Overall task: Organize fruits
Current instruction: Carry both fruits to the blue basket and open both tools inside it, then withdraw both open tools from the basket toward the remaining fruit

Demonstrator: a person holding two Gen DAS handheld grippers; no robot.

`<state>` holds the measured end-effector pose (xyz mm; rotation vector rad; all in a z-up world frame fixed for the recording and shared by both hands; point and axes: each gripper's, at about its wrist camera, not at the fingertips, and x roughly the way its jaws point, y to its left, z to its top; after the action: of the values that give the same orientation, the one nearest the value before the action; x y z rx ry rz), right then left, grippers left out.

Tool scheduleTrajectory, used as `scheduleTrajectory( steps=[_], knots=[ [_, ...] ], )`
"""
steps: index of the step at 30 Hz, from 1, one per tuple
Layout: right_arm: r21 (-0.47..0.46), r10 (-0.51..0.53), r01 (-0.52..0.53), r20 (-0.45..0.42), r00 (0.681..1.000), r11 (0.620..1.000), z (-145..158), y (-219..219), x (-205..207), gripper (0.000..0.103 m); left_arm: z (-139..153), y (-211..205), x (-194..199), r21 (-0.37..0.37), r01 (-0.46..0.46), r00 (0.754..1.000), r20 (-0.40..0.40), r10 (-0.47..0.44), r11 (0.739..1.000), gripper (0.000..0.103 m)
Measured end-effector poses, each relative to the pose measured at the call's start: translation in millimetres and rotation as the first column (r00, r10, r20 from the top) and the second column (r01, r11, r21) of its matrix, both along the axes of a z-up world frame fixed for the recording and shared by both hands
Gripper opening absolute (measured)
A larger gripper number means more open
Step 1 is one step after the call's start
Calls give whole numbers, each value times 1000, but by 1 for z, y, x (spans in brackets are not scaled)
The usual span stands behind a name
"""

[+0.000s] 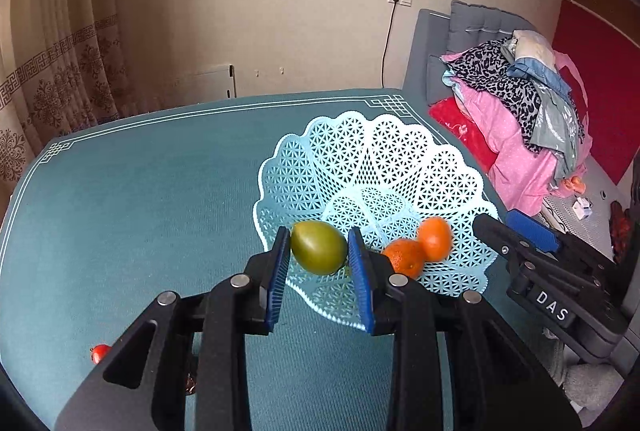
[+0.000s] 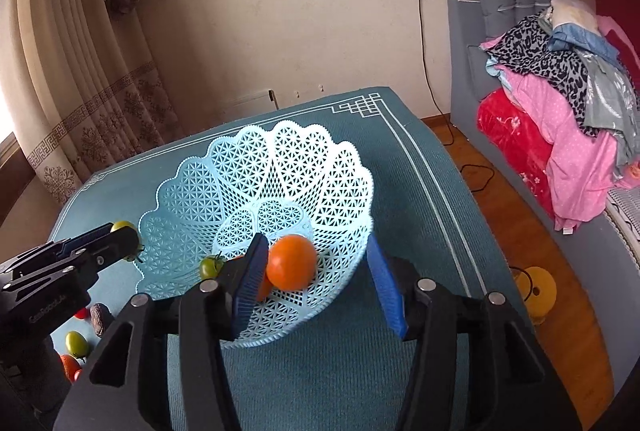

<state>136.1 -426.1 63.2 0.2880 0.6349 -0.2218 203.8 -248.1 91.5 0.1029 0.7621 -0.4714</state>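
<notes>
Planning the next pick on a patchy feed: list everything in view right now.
basket: one, light blue lattice, on the table
orange fruits: two, orange, in the basket
small green tomato: one, green, in the basket
held green fruit: one, green, over the basket's rim
loose green fruit: one, green, table's near left
loose red fruit: one, red, beside it
brown piece: one, brown, beside those
table cover: one, teal
clothes pile: one, mixed colours, on grey sofa
left tongs: shut on the held green fruit
right tongs: open, over the basket
</notes>
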Motion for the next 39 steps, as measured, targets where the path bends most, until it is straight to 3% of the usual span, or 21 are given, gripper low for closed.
scheduleTrajectory(
  steps=[3, 6, 7, 14, 21, 26, 29, 39],
  knots=[
    [-3, -6, 6, 7, 1000, 1000, 2, 0, -3, 52, -4, -4, 6, -2, 2, 1000, -6, -2, 1000, 35],
    [0, -8, 8, 8, 1000, 1000, 1, -1, -5, 52, -4, -2, 8, -11, -17, 1000, -4, 17, 1000, 64],
    [1, -8, 8, 7, 1000, 1000, 1, -1, -5, 52, -3, -1, 8, -17, -26, 1000, 4, 27, 1000, 68],
    [8, -7, 7, 1, 1000, 1000, -1, 1, -7, 53, 0, 10, 6, -8, -59, 998, 9, 59, 998, 70],
    [13, 3, -3, 0, 1000, 1000, -1, 8, -17, 53, 11, 24, -9, -16, -93, 995, 32, 93, 996, 86],
    [18, 27, -27, 3, 1000, 999, 2, 21, -27, 54, 18, 38, -24, -9, -119, 992, 51, 119, 993, 86],
    [14, 47, -47, 6, 999, 999, 3, 33, -34, 60, 21, 51, -36, -5, -138, 989, 60, 138, 990, 86],
    [1, 159, -159, -21, 987, 987, -3, 86, -54, 60, 30, 111, -80, -3, -209, 973, 94, 209, 978, 90]
  ],
)
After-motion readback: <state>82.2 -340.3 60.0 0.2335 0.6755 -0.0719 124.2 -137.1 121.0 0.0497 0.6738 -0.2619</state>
